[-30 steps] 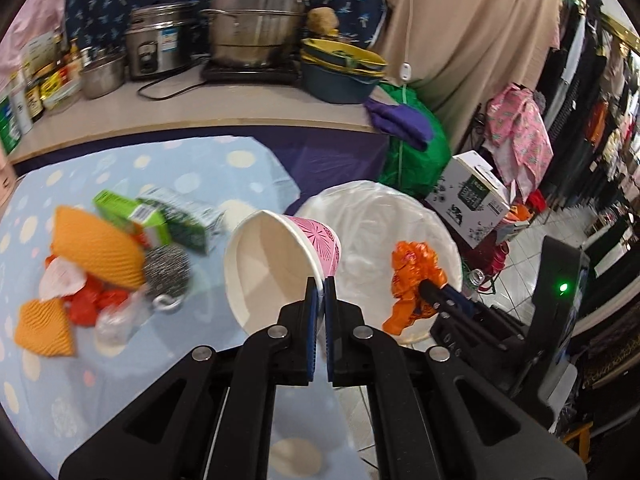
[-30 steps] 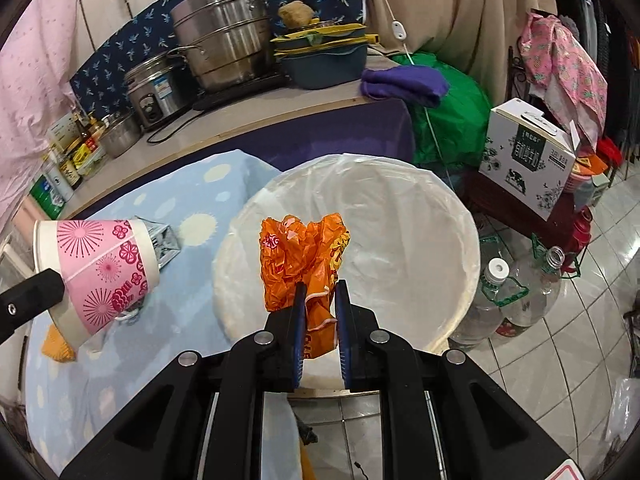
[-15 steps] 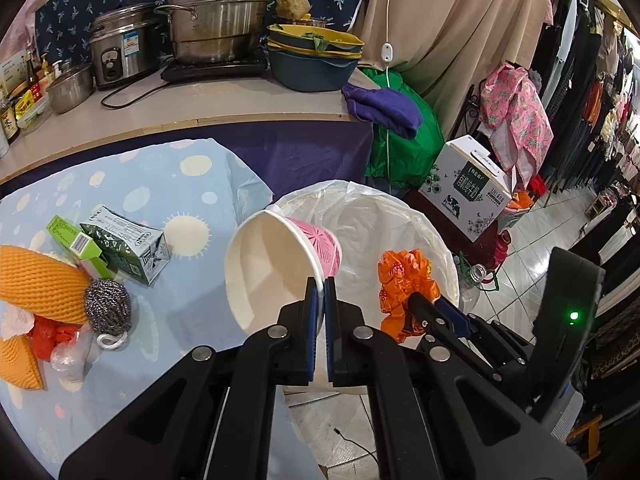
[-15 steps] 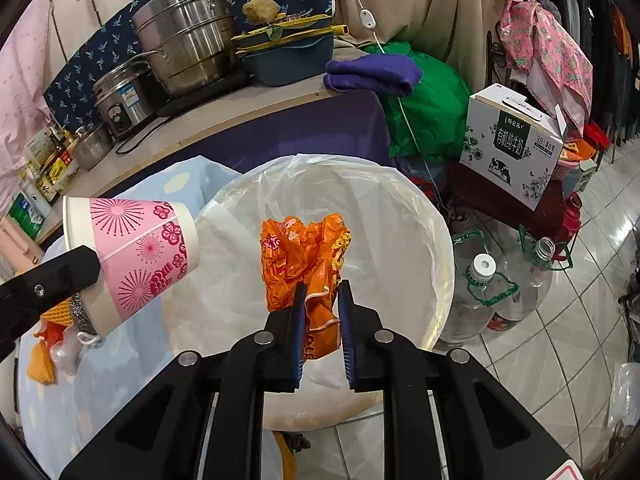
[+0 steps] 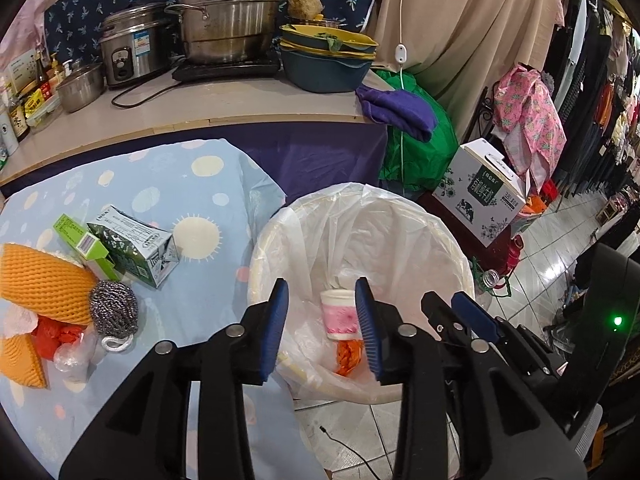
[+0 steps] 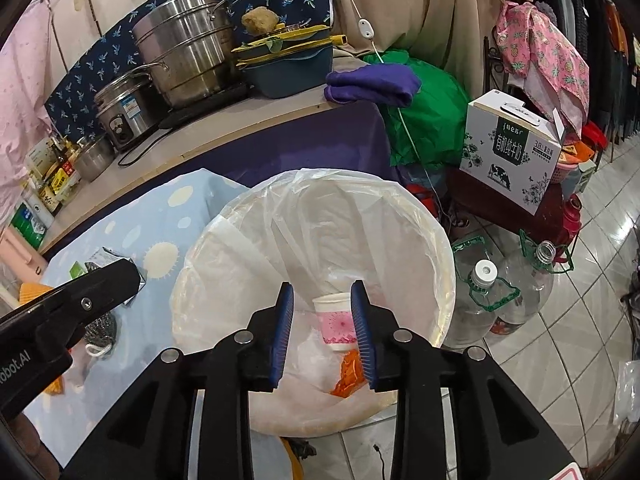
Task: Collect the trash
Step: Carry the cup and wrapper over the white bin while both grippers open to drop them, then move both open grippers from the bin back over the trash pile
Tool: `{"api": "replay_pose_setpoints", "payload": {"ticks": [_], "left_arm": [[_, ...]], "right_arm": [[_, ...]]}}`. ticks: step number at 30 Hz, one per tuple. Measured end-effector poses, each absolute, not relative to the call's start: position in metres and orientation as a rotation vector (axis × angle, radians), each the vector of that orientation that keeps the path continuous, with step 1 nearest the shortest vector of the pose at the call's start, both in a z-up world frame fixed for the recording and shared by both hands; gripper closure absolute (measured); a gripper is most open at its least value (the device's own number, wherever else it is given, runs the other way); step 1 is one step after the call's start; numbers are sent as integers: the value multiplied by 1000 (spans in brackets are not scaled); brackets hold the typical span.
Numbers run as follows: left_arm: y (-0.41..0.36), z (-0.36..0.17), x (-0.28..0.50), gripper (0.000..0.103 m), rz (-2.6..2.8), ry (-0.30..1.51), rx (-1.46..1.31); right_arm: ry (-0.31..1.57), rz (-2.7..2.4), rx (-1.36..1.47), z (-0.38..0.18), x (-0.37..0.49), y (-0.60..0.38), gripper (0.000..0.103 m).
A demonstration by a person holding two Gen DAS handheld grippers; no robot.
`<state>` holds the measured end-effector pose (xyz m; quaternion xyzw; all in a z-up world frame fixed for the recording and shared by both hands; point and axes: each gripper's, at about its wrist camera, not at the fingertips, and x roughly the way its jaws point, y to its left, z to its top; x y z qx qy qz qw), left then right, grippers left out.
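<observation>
**Inspector:** State of the left gripper (image 5: 322,316)?

**Assistant:** Its jaws have just been opening and stand apart over the lined trash bin (image 5: 448,240). Nothing is between the pads. The pink paper cup (image 5: 340,316) seen through the gap lies down in the bin, resting in the clear liner.

**Inspector:** And the right gripper (image 6: 322,320)?

**Assistant:** Its jaws too have just been opening, and they hold nothing. The orange plastic wrapper (image 6: 348,376) sits at the bottom of the bin, just below the cup (image 6: 336,324) and touching it. The right gripper's blue fingertips (image 5: 474,316) also show in the left wrist view, just beside the bin's rim.

**Inspector:** What remains outside the bin?

**Assistant:** On the bench with the blue spotted cloth (image 5: 192,184): a green-and-white milk carton (image 5: 134,246), a small green box (image 5: 80,240) touching it, a steel scouring pad (image 5: 114,308), two pieces of orange foam netting (image 5: 40,284), a red wrapper (image 5: 50,336) and some crumpled clear plastic (image 5: 76,354). These lie bunched at the cloth's left side, well apart from the bin.

**Inspector:** Surroundings?

**Assistant:** A steamer pot (image 5: 232,12) and a rice cooker (image 5: 134,52) on the counter behind; a milk box (image 6: 508,156) and empty water bottles (image 6: 484,304) on the floor to the bin's right.
</observation>
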<state>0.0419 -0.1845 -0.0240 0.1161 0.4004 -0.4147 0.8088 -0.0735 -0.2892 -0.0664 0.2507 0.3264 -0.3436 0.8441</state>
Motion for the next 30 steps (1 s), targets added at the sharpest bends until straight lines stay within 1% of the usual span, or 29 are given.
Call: {"api": "replay_pose_setpoints", "payload": {"ticks": [6, 14, 18, 21, 23, 24, 25, 30], "left_arm": [[-169, -20, 49, 69, -854, 861, 222], [-141, -15, 58, 69, -800, 853, 188], [-124, -14, 62, 62, -759, 845, 176], [-110, -15, 67, 60, -715, 841, 177], [-99, -17, 72, 53, -685, 844, 168], [-93, -18, 73, 48, -671, 844, 162], [-86, -19, 76, 45, -657, 844, 157], [-47, -30, 89, 45, -580, 866, 143]], "right_arm": [[677, -695, 514, -58, -68, -277, 68], [672, -648, 490, -49, -58, -257, 67], [668, -629, 470, -45, -52, -245, 60], [671, -611, 461, -43, -45, -236, 58], [675, -597, 454, -42, -41, -228, 56], [677, -591, 449, -42, -39, -225, 56], [679, -585, 440, -42, -37, -220, 55], [690, -570, 398, -41, -35, -202, 52]]}}
